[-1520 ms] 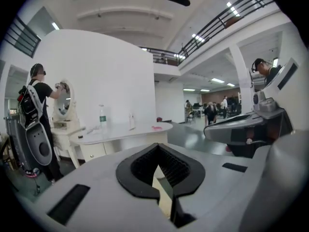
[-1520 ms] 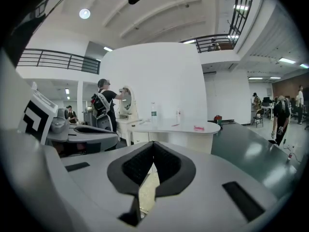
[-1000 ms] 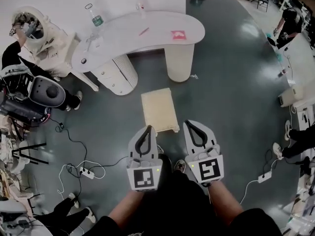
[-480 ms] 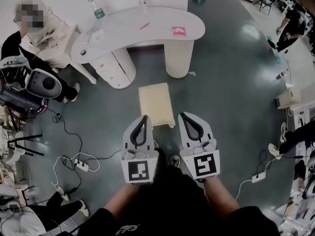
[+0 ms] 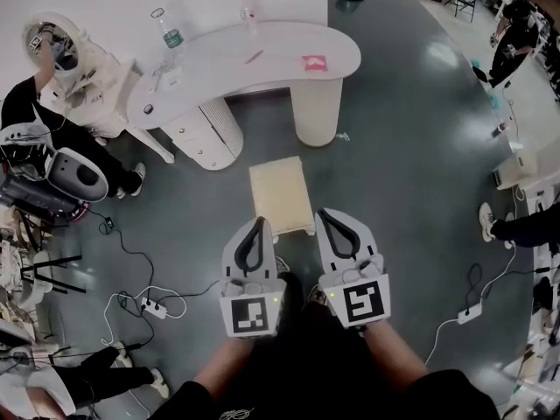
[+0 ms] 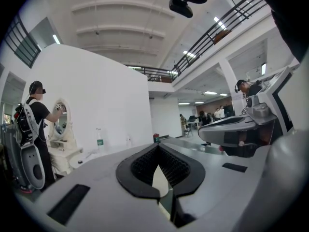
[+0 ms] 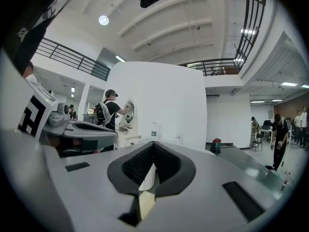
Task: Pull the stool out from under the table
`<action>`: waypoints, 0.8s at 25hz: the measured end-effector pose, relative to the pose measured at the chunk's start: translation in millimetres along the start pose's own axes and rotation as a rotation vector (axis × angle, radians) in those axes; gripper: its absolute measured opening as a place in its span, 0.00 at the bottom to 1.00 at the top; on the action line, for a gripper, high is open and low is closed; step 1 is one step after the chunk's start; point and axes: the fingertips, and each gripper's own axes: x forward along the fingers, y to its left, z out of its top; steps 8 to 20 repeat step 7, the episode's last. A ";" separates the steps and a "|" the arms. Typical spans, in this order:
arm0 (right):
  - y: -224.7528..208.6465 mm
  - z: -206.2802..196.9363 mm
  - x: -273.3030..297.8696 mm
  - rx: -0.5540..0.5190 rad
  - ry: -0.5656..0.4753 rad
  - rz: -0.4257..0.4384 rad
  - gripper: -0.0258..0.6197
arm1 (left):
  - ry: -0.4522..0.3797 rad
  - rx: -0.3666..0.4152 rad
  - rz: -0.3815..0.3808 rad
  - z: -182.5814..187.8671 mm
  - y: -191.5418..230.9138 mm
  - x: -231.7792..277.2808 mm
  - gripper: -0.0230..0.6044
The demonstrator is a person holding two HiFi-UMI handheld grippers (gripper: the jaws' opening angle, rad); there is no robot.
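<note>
You have bright, even light from ceiling lamps (image 7: 104,20); the floor (image 5: 411,164) glares softly, and picture edges curve strongly.

stool (image 5: 281,194) 1; table (image 5: 219,59) 1; gripper (image 5: 259,226) (image 5: 325,217) 2; bottle (image 5: 166,26) 1

The left gripper (image 5: 258,224) sits in the lower middle of the head view. The right gripper (image 5: 326,215) is just beside it, on its right. They are close but do not touch. Both point up the frame, away from the person, and are held flat and side by side. Each one has its jaws closed tight, tip against tip, with nothing held between them. A black-and-white marker cube sits at the back of each gripper: the left cube (image 5: 248,315) and the right cube (image 5: 362,300). The left forearm (image 5: 226,370) and the right forearm (image 5: 395,364) are bare. They come in from the bottom of the frame, one to each gripper.
</note>
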 end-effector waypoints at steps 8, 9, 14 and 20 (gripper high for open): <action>-3.8 1.4 2.9 0.002 -0.001 -0.014 0.05 | 0.010 0.002 0.007 -0.9 5.7 1.3 0.05; -3.8 1.4 2.9 0.002 -0.001 -0.014 0.05 | 0.010 0.002 0.007 -0.9 5.7 1.3 0.05; -3.8 1.4 2.9 0.002 -0.001 -0.014 0.05 | 0.010 0.002 0.007 -0.9 5.7 1.3 0.05; -3.8 1.4 2.9 0.002 -0.001 -0.014 0.05 | 0.010 0.002 0.007 -0.9 5.7 1.3 0.05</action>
